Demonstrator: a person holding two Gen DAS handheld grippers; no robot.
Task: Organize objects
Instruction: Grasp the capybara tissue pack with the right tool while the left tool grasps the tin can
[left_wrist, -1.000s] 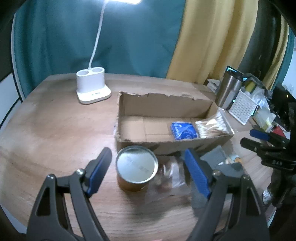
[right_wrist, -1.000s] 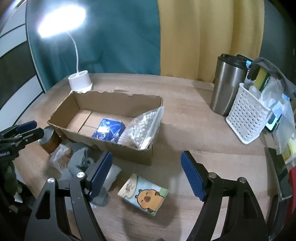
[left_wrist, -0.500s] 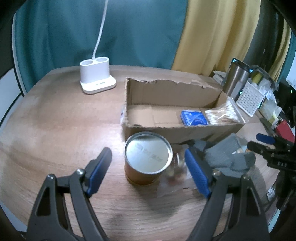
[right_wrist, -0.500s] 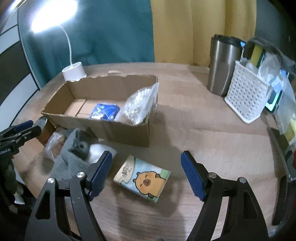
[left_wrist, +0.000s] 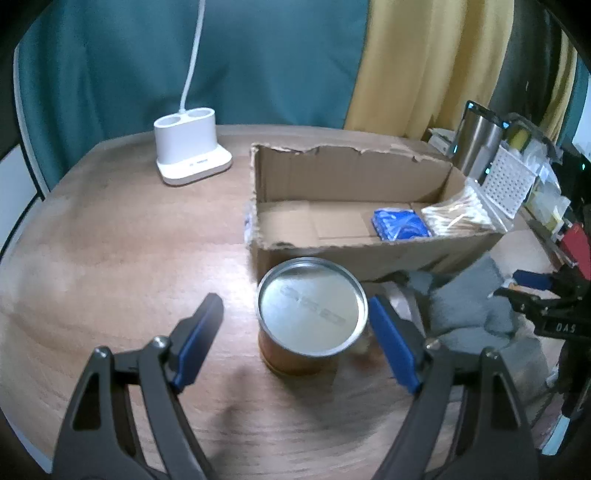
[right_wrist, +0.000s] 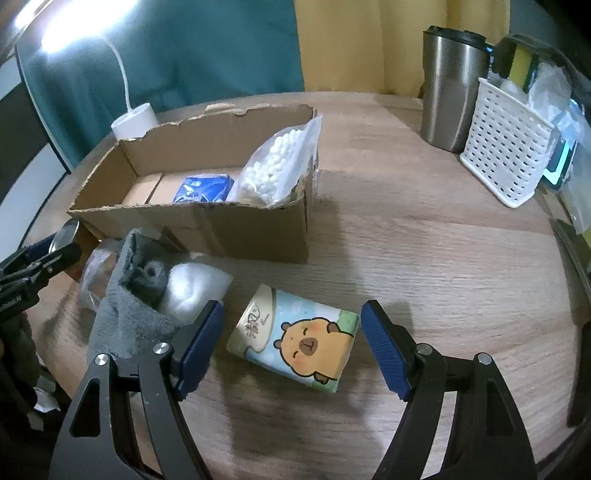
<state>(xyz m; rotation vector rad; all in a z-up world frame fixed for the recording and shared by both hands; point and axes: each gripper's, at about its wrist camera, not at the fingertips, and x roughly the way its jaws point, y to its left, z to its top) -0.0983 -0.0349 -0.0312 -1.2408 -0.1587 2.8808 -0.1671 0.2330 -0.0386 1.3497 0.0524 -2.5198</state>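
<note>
A torn cardboard box (left_wrist: 354, 254) (right_wrist: 207, 229) on the wooden table holds a blue packet (left_wrist: 402, 224) (right_wrist: 204, 188) and a bag of cotton swabs (left_wrist: 461, 216) (right_wrist: 280, 162). In front of it stands an orange tin with a silver lid (left_wrist: 312, 315). My left gripper (left_wrist: 295, 343) is open around the tin, pads apart from it. A tissue pack with a cartoon bear (right_wrist: 295, 338) lies between the open fingers of my right gripper (right_wrist: 291, 347), untouched. A grey cloth (right_wrist: 129, 306) (left_wrist: 469, 306) and a clear bag (right_wrist: 192, 288) lie between tin and pack.
A white lamp base (left_wrist: 190, 149) (right_wrist: 135, 120) stands at the back left. A steel tumbler (right_wrist: 452, 85) (left_wrist: 476, 140) and a white perforated basket (right_wrist: 506, 155) (left_wrist: 511, 181) with clutter stand at the right. The table edge runs close on the left.
Both grippers have sunk toward the table; the tin and the tissue pack now look larger and sit between their fingers. Neither gripper's opening has changed.
</note>
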